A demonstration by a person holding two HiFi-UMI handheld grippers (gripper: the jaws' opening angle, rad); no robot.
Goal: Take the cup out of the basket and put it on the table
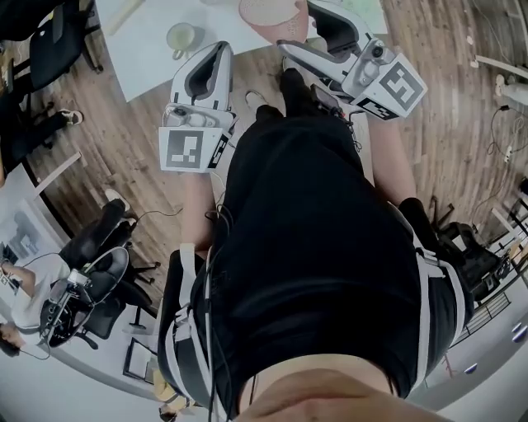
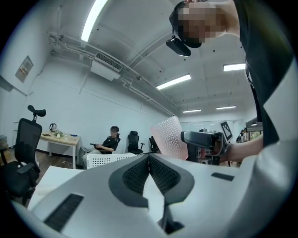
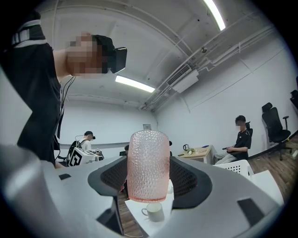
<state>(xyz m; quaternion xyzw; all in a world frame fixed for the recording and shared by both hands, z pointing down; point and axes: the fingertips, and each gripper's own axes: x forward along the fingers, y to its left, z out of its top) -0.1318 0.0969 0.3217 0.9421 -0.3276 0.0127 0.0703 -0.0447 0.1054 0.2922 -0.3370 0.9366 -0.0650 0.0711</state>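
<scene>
Gripping the pink cup (image 3: 148,160) by its sides, right claw (image 3: 149,183) holds it upright, clear above the white table (image 1: 148,45), likely so it can go down base-first. Cup: translucent pebbled glass, tall, straight-sided, looks empty. Left claw (image 2: 149,162) closed on nothing, off to one side. Small mug (image 1: 181,36) stands on the table below; the set-down should avoid it.

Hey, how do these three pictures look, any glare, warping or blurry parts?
Head view: strong fisheye, the floor planks curve, light is even. Left gripper view: dark rounded corners, the ceiling light strip is blown out white. Right gripper view: same dark corners, another bright strip, yet the pink cup shows sharp.
</scene>
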